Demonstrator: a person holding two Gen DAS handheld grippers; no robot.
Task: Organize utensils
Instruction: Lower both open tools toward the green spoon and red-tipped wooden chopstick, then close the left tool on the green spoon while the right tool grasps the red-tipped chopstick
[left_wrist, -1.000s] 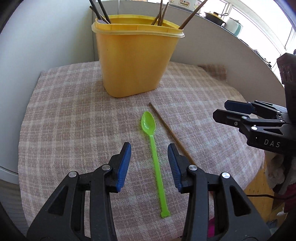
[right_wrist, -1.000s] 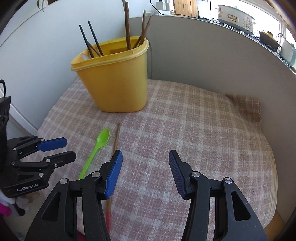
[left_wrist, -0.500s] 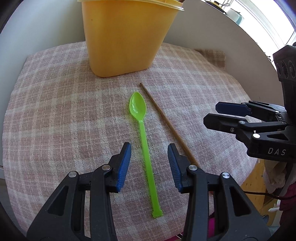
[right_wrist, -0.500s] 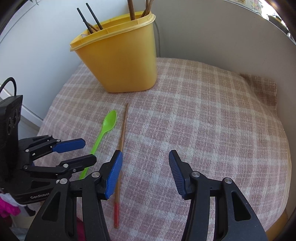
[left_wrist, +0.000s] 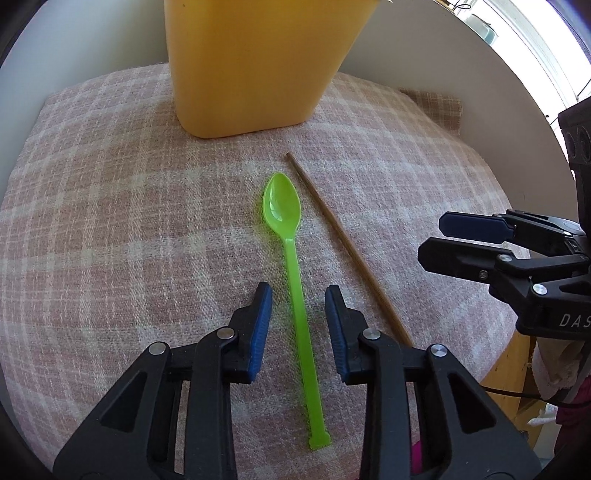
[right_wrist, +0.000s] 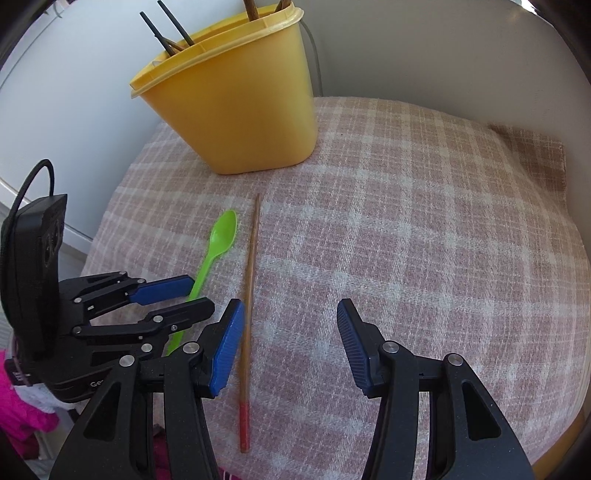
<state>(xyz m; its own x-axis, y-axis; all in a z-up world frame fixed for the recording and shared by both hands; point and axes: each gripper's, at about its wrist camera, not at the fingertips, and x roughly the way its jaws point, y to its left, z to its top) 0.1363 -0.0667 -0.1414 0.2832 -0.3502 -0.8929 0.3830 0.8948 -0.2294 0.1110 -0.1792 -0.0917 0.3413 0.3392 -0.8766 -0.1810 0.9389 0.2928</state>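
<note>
While your left gripper (left_wrist: 298, 295) is straddling the handle of the green spoon (left_wrist: 293, 258), its jaws have just been closing in, yet the blue pads are standing clear of the plastic on both sides, so nothing is clamped. The spoon is lying flat on the checked cloth (left_wrist: 110, 221), bowl toward the yellow container (left_wrist: 258, 66), well apart from it. Just beside the spoon, a wooden chopstick (right_wrist: 248, 314) is lying almost parallel, its red end pointing toward the near edge of the cloth. Your right gripper (right_wrist: 290, 343) is hanging with its jaws well apart and holding nothing; its left pad is sitting just beside the chopstick, though I cannot tell whether it is touching. To the right of the chopstick, bare cloth is running out to the curved wall (right_wrist: 443, 55). More chopsticks (right_wrist: 166, 26) are standing in the container.
</note>
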